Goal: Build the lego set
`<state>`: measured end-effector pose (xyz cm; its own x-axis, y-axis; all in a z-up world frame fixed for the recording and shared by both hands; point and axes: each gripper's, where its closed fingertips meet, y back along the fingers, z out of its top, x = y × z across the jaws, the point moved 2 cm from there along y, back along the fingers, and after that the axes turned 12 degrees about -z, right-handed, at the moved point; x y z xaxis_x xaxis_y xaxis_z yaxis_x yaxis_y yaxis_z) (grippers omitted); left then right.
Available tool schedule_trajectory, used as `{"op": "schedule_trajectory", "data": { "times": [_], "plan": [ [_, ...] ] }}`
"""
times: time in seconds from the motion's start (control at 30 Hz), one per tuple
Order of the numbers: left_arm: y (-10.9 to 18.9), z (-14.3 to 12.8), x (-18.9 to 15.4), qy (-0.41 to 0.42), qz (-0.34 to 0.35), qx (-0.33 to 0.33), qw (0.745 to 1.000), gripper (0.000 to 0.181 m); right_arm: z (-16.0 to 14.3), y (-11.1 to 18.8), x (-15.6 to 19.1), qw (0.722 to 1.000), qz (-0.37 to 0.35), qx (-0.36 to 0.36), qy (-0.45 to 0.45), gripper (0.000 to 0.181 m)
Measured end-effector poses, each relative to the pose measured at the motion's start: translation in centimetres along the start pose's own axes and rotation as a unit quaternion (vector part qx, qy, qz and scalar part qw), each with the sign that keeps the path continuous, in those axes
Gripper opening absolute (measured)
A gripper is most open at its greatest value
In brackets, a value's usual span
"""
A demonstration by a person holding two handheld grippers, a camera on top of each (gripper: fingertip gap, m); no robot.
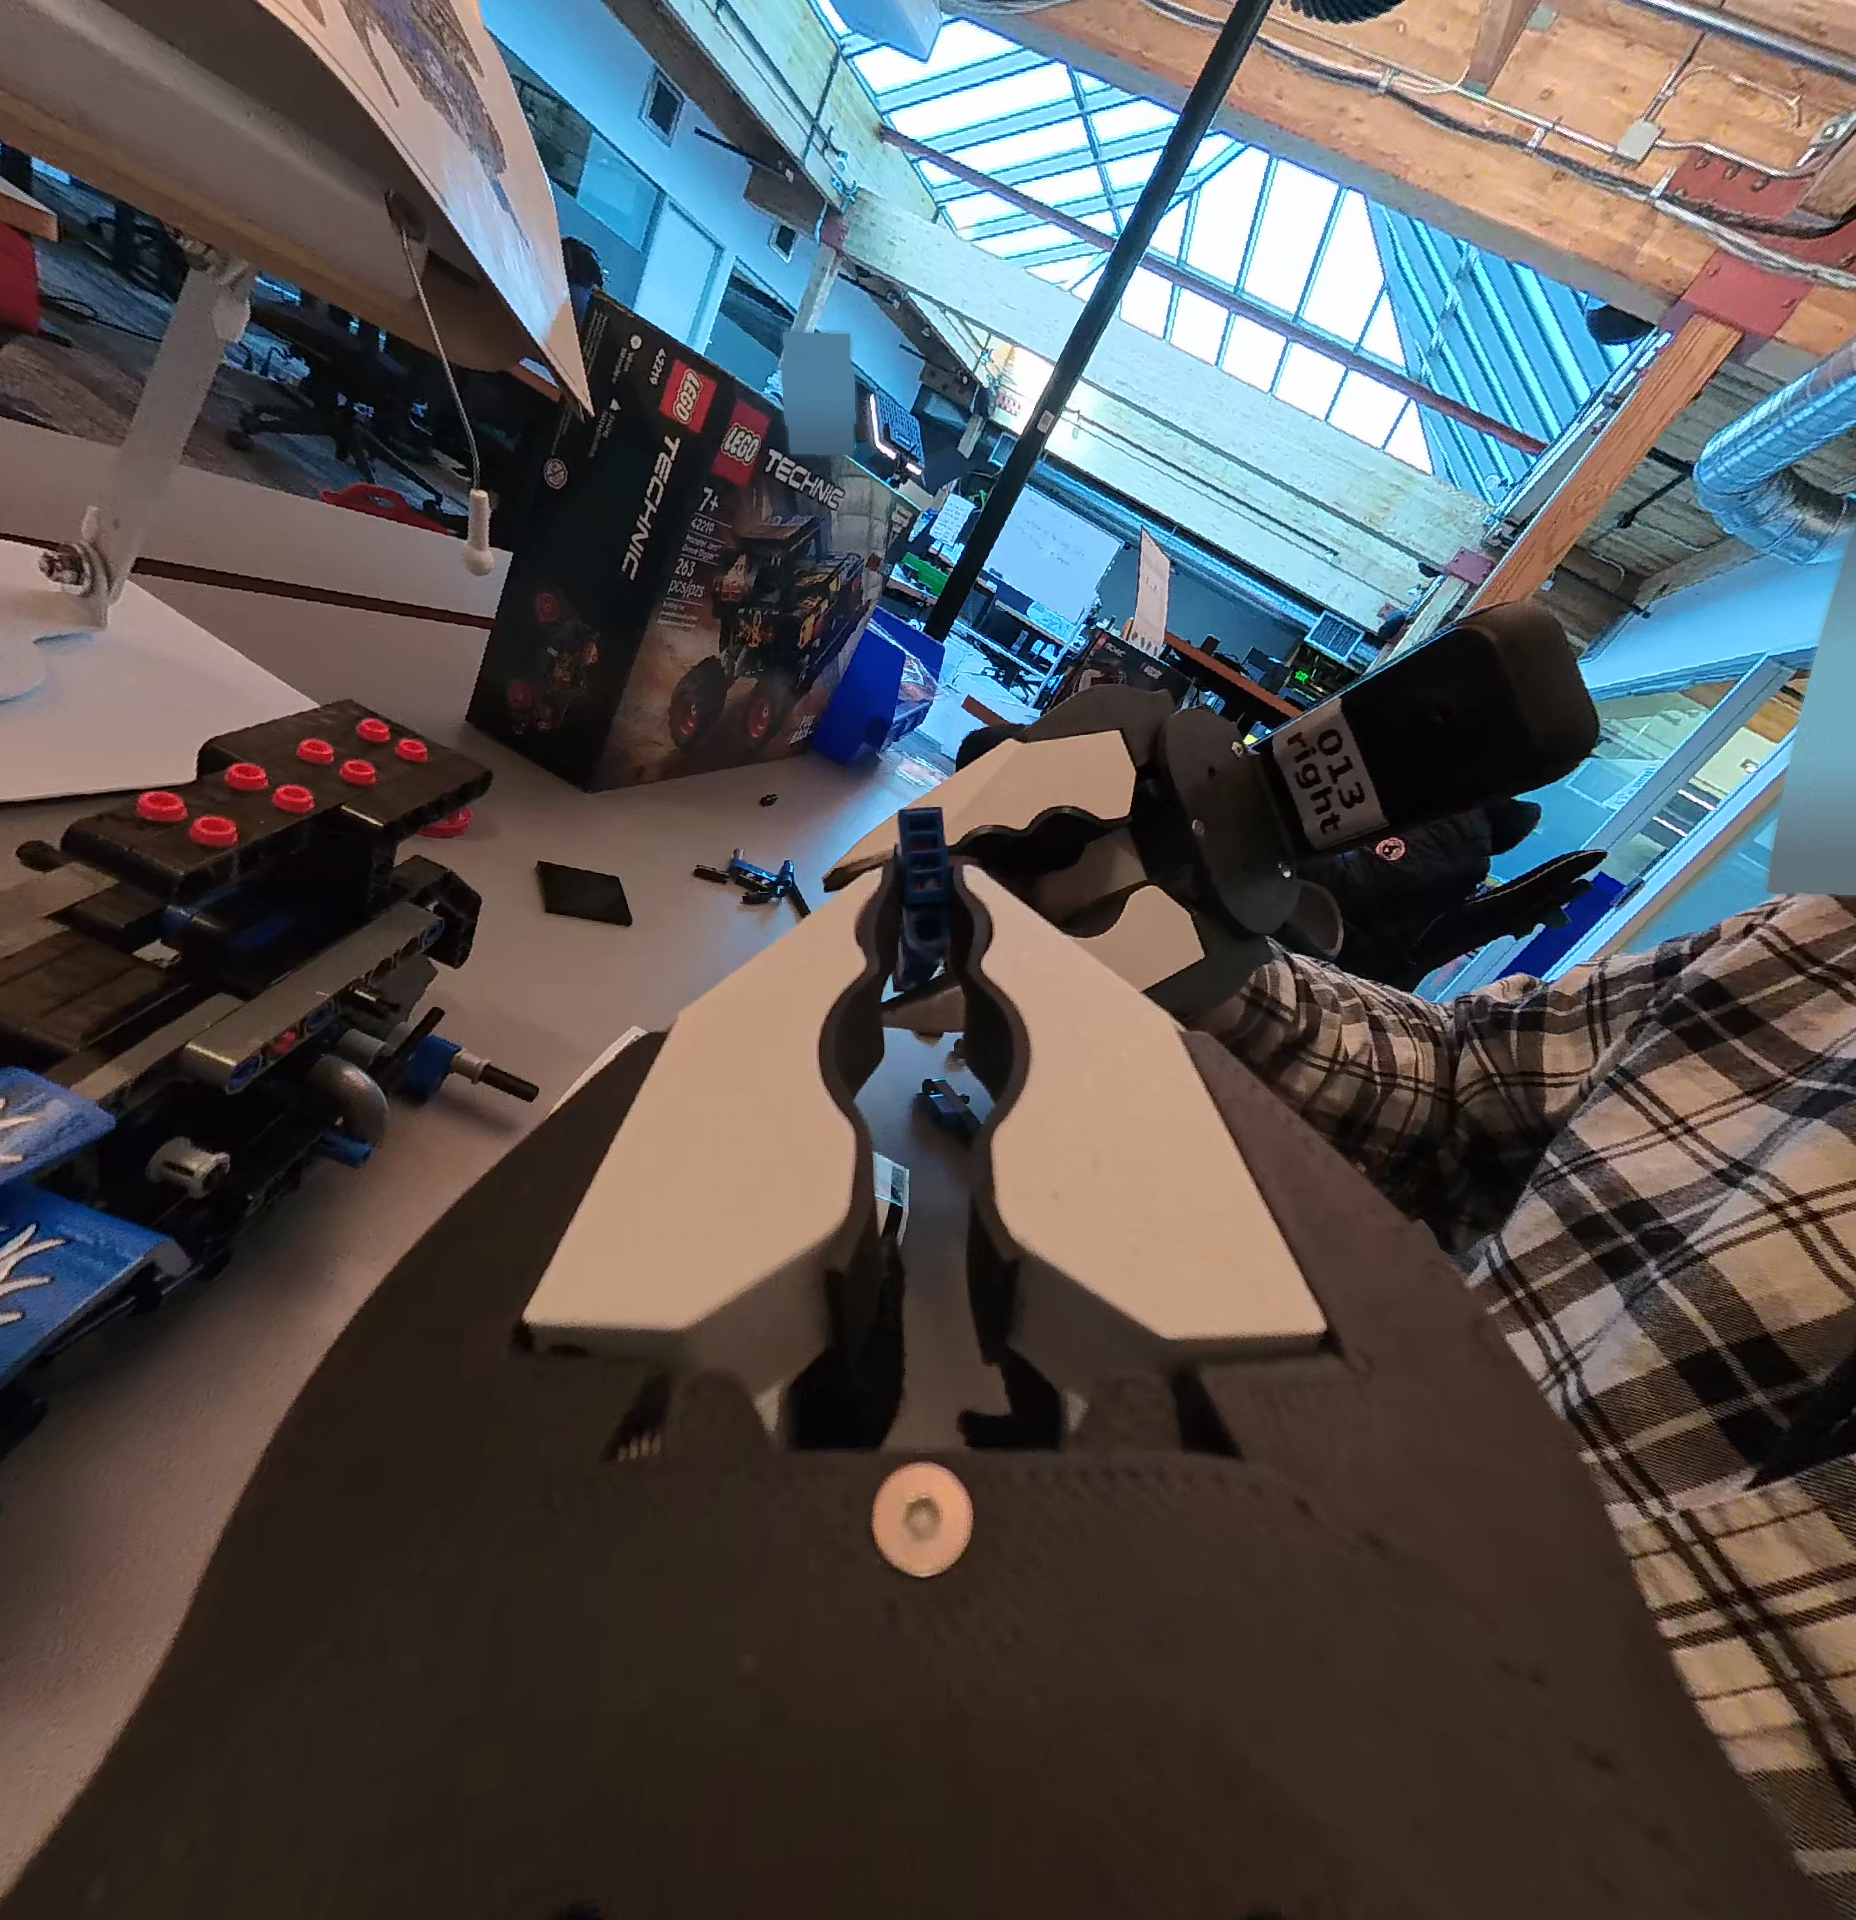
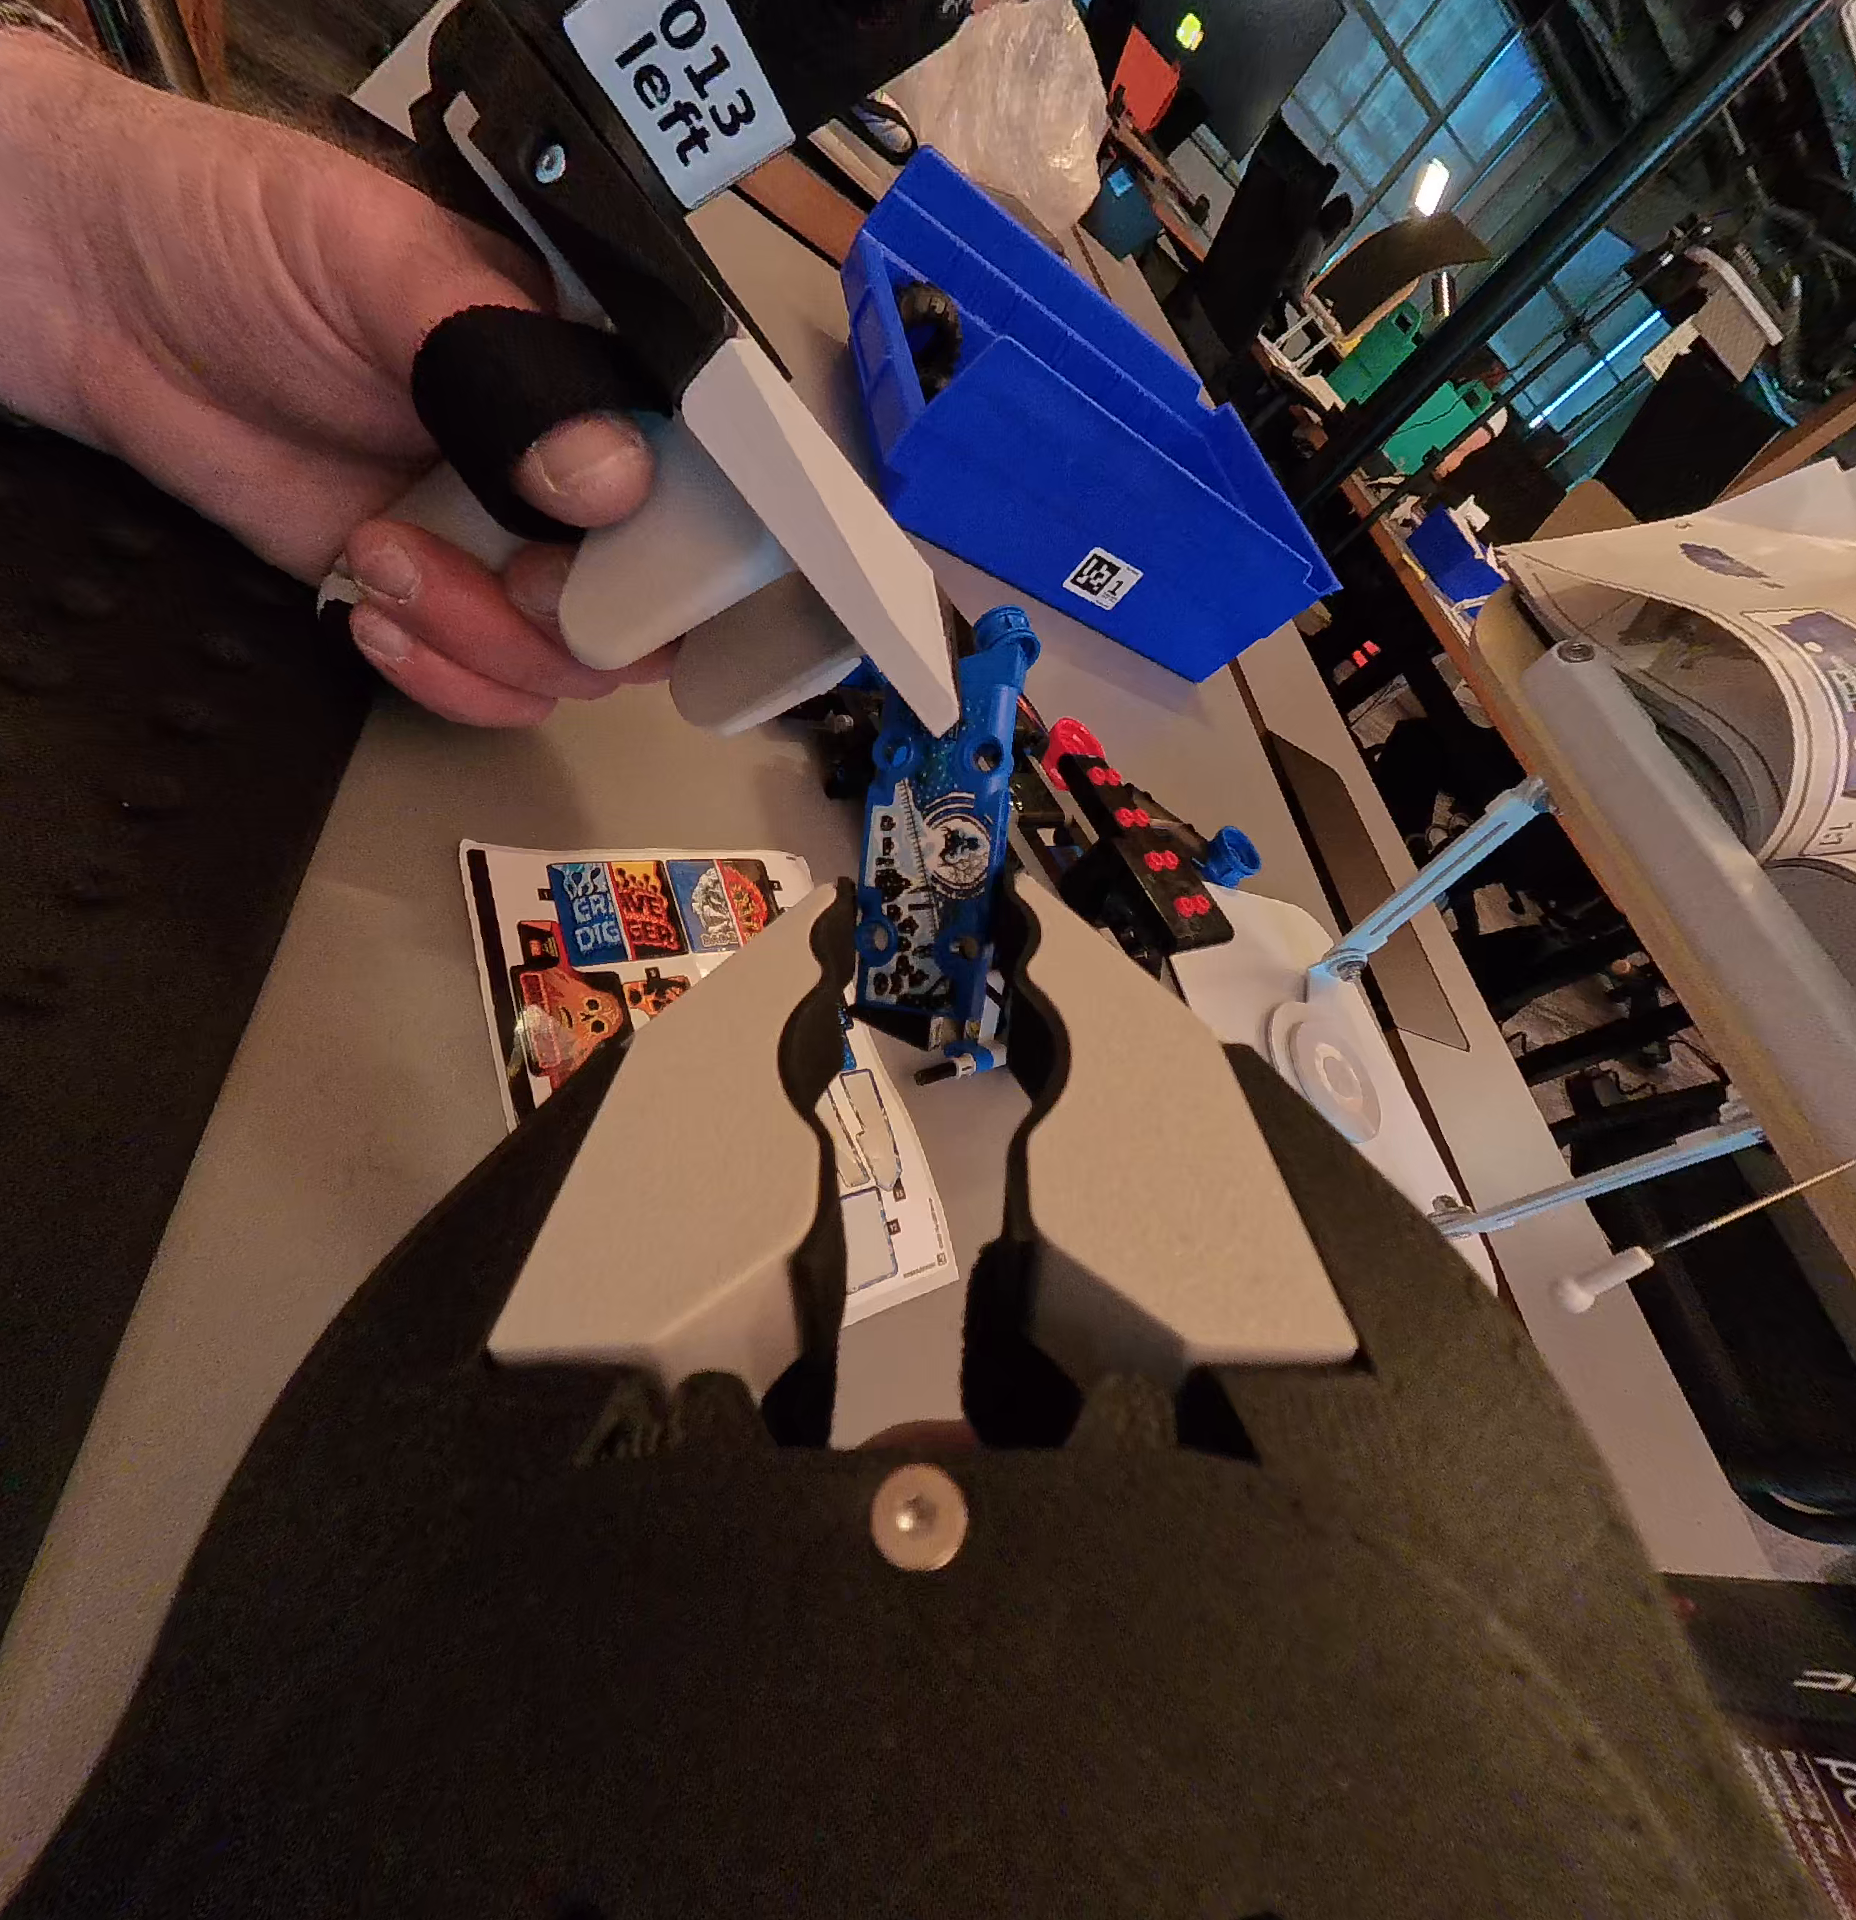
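My left gripper [image 1: 922, 899] is shut on the top of a blue panel piece [image 1: 922, 862], seen edge-on and held above the table. In the right wrist view the same panel [image 2: 934, 883] stands upright and carries a printed sticker, with black and blue pins at its lower end. My right gripper [image 2: 929, 920] has a finger on each side of its lower half and grips it. The left gripper [image 2: 919, 717] comes in there from the upper left. The right gripper [image 1: 1049, 831] shows just behind the panel. The part-built truck [image 1: 259, 914] lies to the left on the table.
The set's box [image 1: 695, 582] stands behind, with a black tile [image 1: 583, 891] and small loose pins [image 1: 758, 878] before it. A sticker sheet [image 2: 633, 935] lies flat, a blue bin [image 2: 1069, 468] is behind, and an instruction stand [image 2: 1682, 790] is at the right. A plaid sleeve [image 1: 1526, 1195] fills the right.
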<state>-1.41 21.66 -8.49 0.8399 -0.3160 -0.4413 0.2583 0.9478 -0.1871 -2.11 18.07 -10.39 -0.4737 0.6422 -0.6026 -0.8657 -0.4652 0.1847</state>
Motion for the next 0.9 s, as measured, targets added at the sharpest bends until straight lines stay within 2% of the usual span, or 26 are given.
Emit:
{"op": "schedule_trajectory", "data": {
  "times": [0.37,0.7,0.9],
  "plan": [
    [0.1,0.1,0.0,0.006,-0.001,-0.004,1.0,0.006,0.1,0.0,-0.1,1.0,-0.001,-0.003,-0.006,0.025],
    [0.1,0.0,-0.7,-0.046,0.027,0.028,0.998,0.01,-0.4,0.1,0.2,1.0,0.011,0.005,0.008,0.025],
    [0.9,-1.1,-0.3,-0.084,0.053,0.118,0.988,0.008,-0.6,0.0,1.0,0.999,0.021,0.01,0.037,0.025]
  ]
}}
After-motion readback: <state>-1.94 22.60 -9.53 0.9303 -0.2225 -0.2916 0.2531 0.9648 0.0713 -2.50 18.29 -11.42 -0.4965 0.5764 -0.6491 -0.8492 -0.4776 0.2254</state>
